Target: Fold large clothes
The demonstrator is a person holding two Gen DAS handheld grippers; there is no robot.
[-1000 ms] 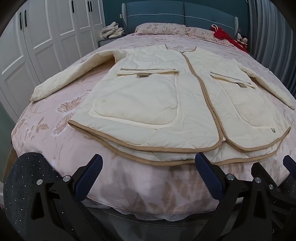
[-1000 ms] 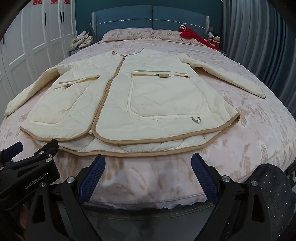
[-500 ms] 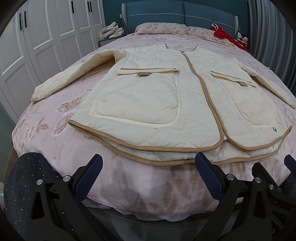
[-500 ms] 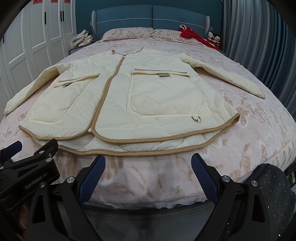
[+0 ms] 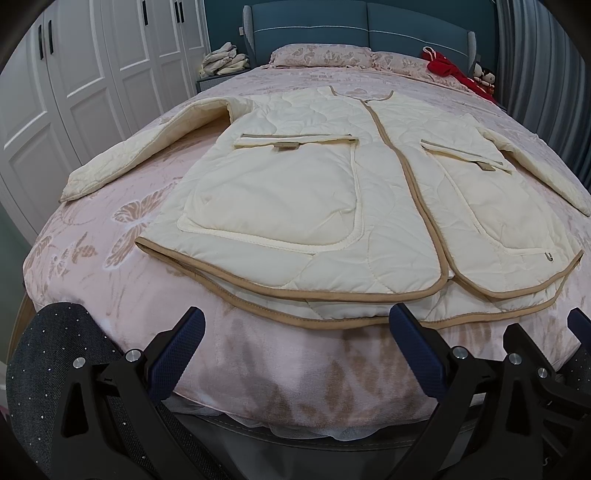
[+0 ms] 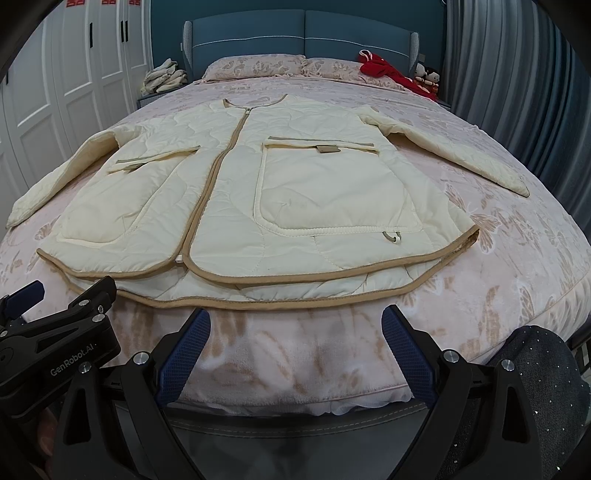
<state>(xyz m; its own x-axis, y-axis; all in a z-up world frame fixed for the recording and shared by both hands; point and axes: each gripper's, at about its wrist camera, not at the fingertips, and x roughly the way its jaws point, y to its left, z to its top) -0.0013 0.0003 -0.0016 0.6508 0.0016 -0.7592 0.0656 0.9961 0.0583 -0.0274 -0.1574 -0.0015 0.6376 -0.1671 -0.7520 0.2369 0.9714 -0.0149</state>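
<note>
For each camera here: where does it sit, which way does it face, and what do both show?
Left wrist: on the left tool, at the bed's foot, facing the headboard; own open fingers show, right tool at right.
Right wrist: on the right tool, same direction; left tool at left.
Shared: cream quilted jacket flat on the bed.

- We are in a home bedroom: a wide bed with a pink butterfly-print cover (image 6: pixel 517 258) lies ahead of the jaws.
- Beyond it we see a padded blue headboard (image 6: pixel 303 40); white panelled wardrobe doors (image 5: pixel 92 74) stand left.
</note>
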